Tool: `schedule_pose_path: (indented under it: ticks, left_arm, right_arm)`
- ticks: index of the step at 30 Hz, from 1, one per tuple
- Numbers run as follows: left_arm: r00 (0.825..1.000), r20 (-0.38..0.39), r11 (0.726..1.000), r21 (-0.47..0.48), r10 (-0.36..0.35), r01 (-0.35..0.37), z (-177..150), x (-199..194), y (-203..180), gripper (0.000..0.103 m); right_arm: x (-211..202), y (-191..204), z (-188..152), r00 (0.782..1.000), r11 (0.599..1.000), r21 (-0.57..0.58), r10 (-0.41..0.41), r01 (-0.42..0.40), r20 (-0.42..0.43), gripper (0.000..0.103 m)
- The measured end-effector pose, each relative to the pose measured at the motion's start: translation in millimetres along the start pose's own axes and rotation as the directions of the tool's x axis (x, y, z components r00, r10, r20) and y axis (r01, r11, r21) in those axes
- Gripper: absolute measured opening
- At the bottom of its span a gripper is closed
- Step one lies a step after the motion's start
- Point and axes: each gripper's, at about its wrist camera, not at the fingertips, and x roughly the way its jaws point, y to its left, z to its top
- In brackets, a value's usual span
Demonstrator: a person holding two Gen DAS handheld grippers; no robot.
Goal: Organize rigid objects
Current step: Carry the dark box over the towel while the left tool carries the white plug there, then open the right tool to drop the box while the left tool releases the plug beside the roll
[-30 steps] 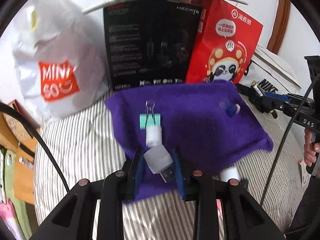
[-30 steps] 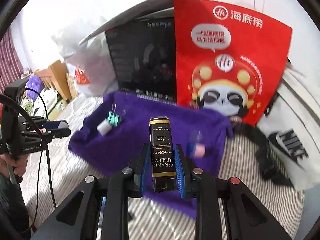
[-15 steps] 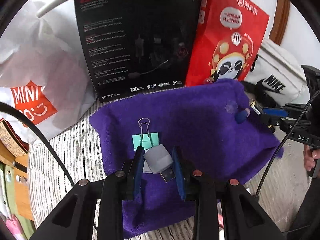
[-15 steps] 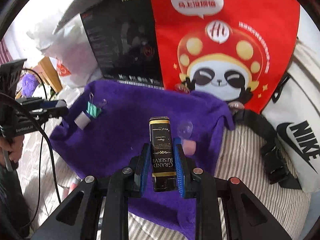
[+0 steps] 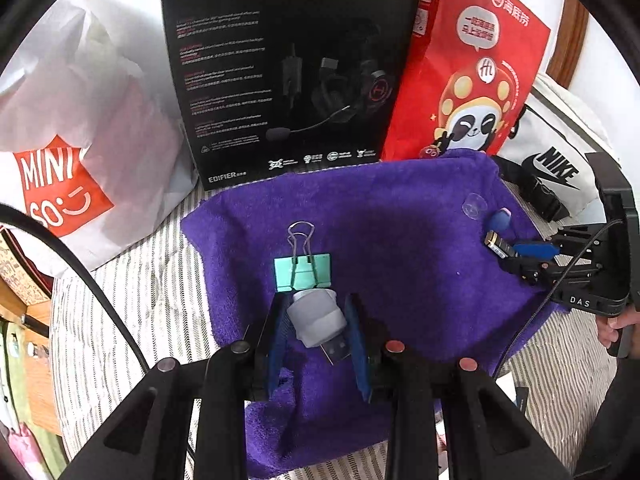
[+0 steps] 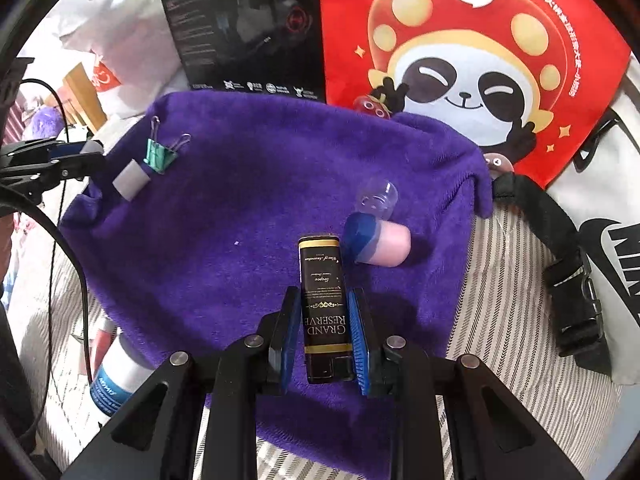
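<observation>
Since the earlier frames both hands have dropped toward the purple towel (image 5: 400,240), which now fills far more of each view.

In the left wrist view, we have carried the white USB adapter (image 5: 318,320) down until it sits just near of the green binder clip (image 5: 303,272), apparently right over a second white piece lying there. The left gripper (image 5: 318,338) has its jaws narrowed and clamped on the adapter. Far right on the towel lie a clear cap (image 5: 474,206) and a blue-and-pink capsule (image 5: 498,219).

In the right wrist view, the right gripper (image 6: 324,336) has its jaws nearly closed on the black Grand Reserve box (image 6: 322,292), whose far end now lies just left of the capsule. We judge both items are about to be set down beside their neighbours, grouping the objects on the towel.

As for containers, the red panda bag (image 6: 460,40), the white Miniso bag (image 5: 80,128) and the headset box (image 5: 288,68) stand at the far edge; we cannot see their contents.
</observation>
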Motion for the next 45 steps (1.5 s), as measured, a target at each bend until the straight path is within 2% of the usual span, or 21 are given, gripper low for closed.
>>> schedule_pose_path:
  ticks: [5,27,33,41,45]
  left_arm:
    - [1.0,-0.024,1.0,0.004,-0.005,0.005,-2.1,7.8,0.8,0.028]
    - [0.996,-0.083,0.998,0.054,-0.022,0.027,-4.6,22.3,-3.4,0.028]
    - [0.996,-0.087,0.997,0.071,-0.014,0.02,-6.4,17.2,-6.1,0.028]
    - [0.992,-0.129,0.998,0.06,-0.007,0.015,-22.7,26.9,-8.9,0.028]
    - [0.991,-0.128,0.998,0.063,0.032,-0.024,-22.9,30.1,-6.5,0.028]
  right_arm:
    - [10.0,3.2,6.9,0.999,0.999,-0.027,-0.032,0.032,-0.022,0.024]
    - [18.5,3.6,8.2,1.0,0.999,-0.045,-0.009,0.009,-0.017,0.025]
    - [15.4,-0.4,5.7,1.0,0.999,-0.044,0.001,-0.002,-0.017,0.025]
    - [14.2,-1.1,5.6,1.0,0.999,-0.045,0.011,-0.012,-0.02,0.025]
    - [14.2,-1.2,5.6,1.0,0.999,-0.052,0.008,-0.009,-0.019,0.025]
